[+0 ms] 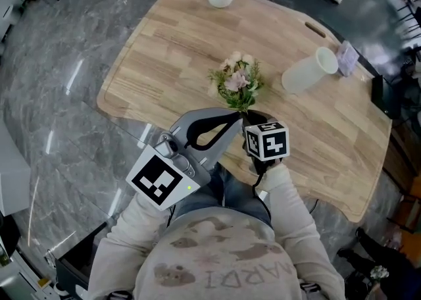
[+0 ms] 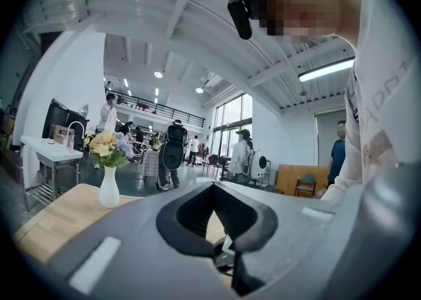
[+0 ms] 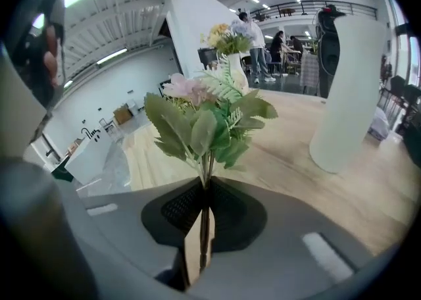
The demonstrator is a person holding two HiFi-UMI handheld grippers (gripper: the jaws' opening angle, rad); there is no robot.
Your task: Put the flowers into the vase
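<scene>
Wooden table [image 1: 171,49] fills my head view, and the tall white vase [image 1: 309,68] on it is my reference. Left gripper [image 1: 233,120] sits near-left of that vase, tongs pinched together on nothing. Right gripper [image 3: 202,190], also near-left of it, is clamped on the stems of the flowers [image 1: 238,81], which aren't touching the vase.

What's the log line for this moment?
right tongs: shut on pink-and-green flower bunch | left tongs: shut, empty | tall white cylindrical vase: upright, untouched
</scene>
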